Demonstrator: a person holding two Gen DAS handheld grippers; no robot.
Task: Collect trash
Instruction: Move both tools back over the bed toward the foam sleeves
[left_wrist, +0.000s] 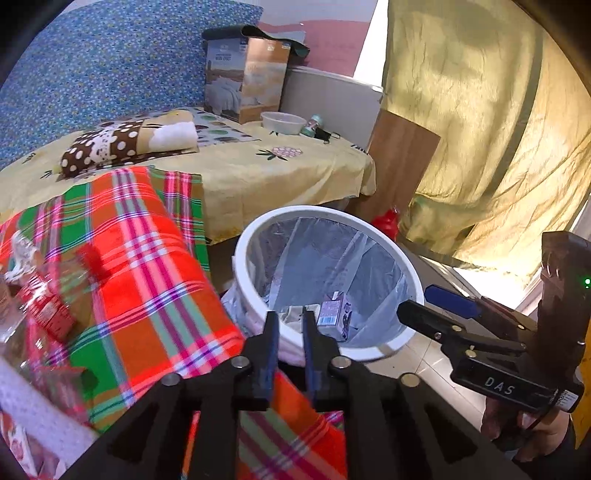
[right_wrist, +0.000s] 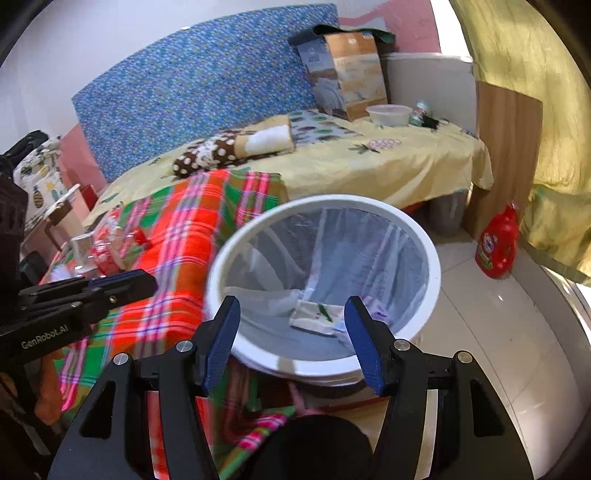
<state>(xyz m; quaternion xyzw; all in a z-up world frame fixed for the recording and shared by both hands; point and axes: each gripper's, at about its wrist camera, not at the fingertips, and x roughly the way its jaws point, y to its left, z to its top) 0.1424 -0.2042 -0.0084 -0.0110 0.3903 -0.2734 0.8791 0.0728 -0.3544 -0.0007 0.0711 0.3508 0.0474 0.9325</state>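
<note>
A white round trash bin (left_wrist: 413, 284) with a clear liner stands on the floor beside the bed; it also shows in the right wrist view (right_wrist: 437, 273). Inside lie a small purple carton (left_wrist: 334, 314) and a crumpled white wrapper (right_wrist: 314, 317). My left gripper (left_wrist: 290, 325) hovers at the bin's near rim, its jaws a narrow gap apart with nothing between them. My right gripper (right_wrist: 291, 314) is open and empty just above the bin's near rim; it also shows in the left wrist view (left_wrist: 424, 302). A plastic bottle with a red label (left_wrist: 40, 299) and other wrappers lie on the plaid blanket (left_wrist: 147, 266).
The bed with a yellow sheet (right_wrist: 388, 166) carries a dotted pillow (right_wrist: 210, 153), a cardboard box (right_wrist: 347, 77), a plastic bowl (right_wrist: 389, 114) and a small jar (right_wrist: 419, 110). A red detergent bottle (right_wrist: 496, 247) stands on the tile floor by a yellow curtain (left_wrist: 480, 129).
</note>
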